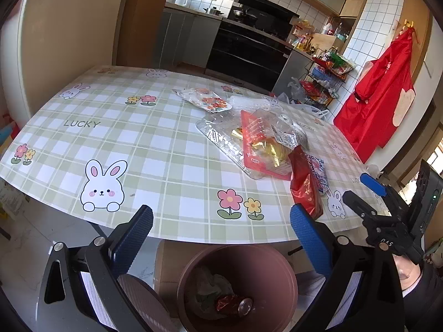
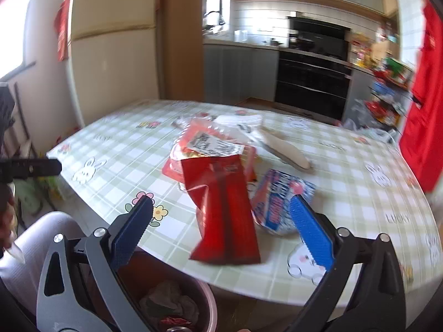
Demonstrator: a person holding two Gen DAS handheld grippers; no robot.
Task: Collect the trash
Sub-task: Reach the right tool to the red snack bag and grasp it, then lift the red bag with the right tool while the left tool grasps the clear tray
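Observation:
My left gripper (image 1: 221,217) is open and empty, hovering over the near table edge above a brown trash bin (image 1: 288,274) that holds crumpled wrappers and a can. On the checked tablecloth (image 1: 155,144) lie a red packet (image 1: 304,185), a blue-and-white wrapper (image 1: 321,174), a clear plastic tray with red and gold packaging (image 1: 249,141) and a flower-print wrapper (image 1: 210,101). My right gripper (image 2: 221,207) is open just above the red packet (image 2: 224,213), which shows between its fingers. The blue-and-white wrapper (image 2: 277,202) lies by its right finger. The right gripper (image 1: 365,193) also shows at the table's right edge.
A beige elongated object (image 2: 288,152) and bubble wrap (image 1: 257,105) lie behind the pile. The bin (image 2: 135,274) stands under the table edge beside a person's grey-clad leg (image 2: 41,249). A red garment (image 1: 379,88) hangs on the right wall; a cluttered wire rack (image 1: 324,83) stands beyond the table.

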